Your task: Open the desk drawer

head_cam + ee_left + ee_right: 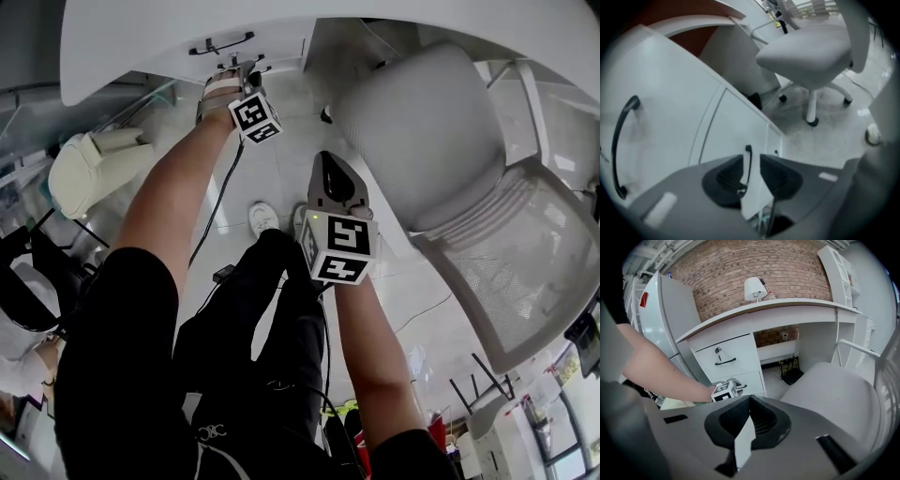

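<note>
left gripper (752, 159) — fingers (726, 176) apart; right gripper (749, 401) — fingers together

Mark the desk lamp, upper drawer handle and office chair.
desk lamp (753, 288), right gripper view, shade.
upper drawer handle (725, 362), right gripper view, bar's middle.
office chair (829, 380), right gripper view, seat.

Black short-sleeved top (122, 356), black trousers (253, 319), white shoes (263, 217) (a thin black cable (217, 197), seemingly from the left gripper (236, 66), hangs alongside), and black-and-white marker cubes (339, 248).
</note>
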The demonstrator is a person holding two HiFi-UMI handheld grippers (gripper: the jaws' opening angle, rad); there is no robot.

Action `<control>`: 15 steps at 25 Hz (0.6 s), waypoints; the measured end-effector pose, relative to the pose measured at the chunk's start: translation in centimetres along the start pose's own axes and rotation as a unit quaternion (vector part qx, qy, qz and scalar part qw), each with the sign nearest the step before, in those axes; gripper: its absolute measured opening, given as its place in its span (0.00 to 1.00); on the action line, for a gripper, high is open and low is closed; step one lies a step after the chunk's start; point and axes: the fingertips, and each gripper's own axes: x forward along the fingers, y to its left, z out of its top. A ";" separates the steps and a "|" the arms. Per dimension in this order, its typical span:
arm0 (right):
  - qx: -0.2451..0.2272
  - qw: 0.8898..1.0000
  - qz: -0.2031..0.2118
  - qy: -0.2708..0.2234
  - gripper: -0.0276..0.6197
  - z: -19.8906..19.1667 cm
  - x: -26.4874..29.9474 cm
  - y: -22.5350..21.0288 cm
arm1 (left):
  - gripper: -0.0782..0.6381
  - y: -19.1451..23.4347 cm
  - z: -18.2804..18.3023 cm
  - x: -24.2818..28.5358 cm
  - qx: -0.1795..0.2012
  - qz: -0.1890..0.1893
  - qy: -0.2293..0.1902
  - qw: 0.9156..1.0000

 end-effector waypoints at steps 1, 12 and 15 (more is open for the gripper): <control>0.000 1.000 0.001 -0.003 0.04 0.1 -0.1 -0.1 | 0.26 0.0 -0.1 0.3 0.013 0.012 0.005 1.000; -0.005 1.000 0.013 0.005 0.04 -1.7 -0.3 0.0 | 0.25 1.2 0.6 2.1 0.054 0.135 0.066 0.987; -0.006 1.000 0.016 0.009 0.04 -2.0 -0.1 0.0 | 0.20 0.8 1.2 2.7 0.060 0.134 0.071 0.987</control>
